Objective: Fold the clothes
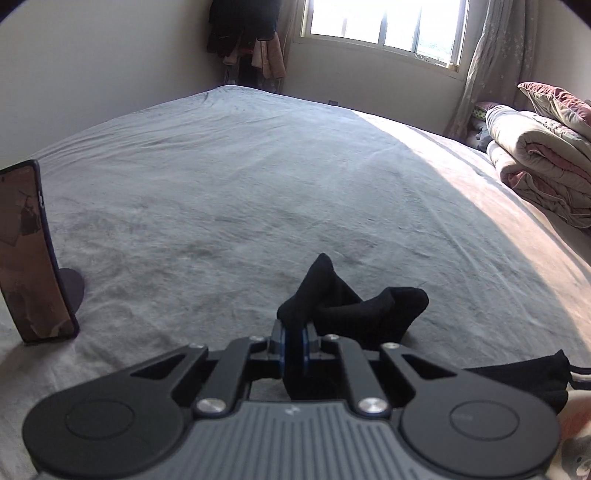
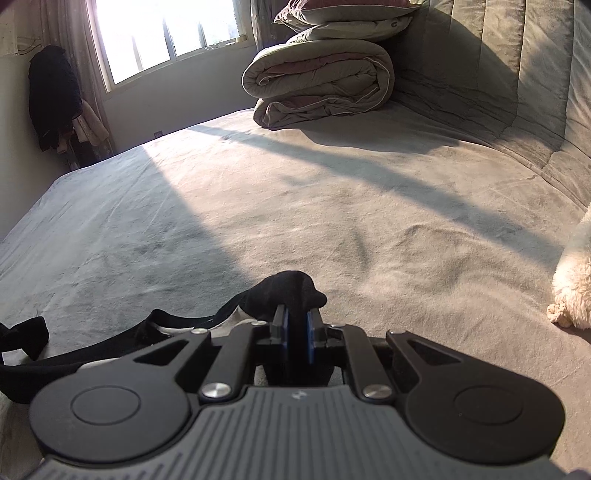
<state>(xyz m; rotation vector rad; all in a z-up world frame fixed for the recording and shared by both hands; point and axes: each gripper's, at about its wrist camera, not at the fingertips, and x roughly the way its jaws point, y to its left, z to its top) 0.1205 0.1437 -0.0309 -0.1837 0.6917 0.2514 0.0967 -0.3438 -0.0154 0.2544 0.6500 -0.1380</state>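
A black garment [image 1: 347,306] lies bunched on the grey bed sheet [image 1: 229,177]. My left gripper [image 1: 294,334] is shut on one end of it, and black cloth sticks up in front of the fingers. Another stretch of the black garment [image 1: 524,373] trails off to the right. In the right wrist view my right gripper [image 2: 297,321] is shut on another bunch of the black garment [image 2: 291,288], which hangs in a loose strip toward the left edge [image 2: 29,343]. What kind of garment it is cannot be told.
A phone on a round stand [image 1: 29,254] stands at the left of the bed. Folded quilts and a pillow [image 2: 321,74] are stacked near the window [image 2: 166,29]. A white fluffy thing [image 2: 572,288] lies at the right. Dark clothes [image 2: 51,96] hang in the corner.
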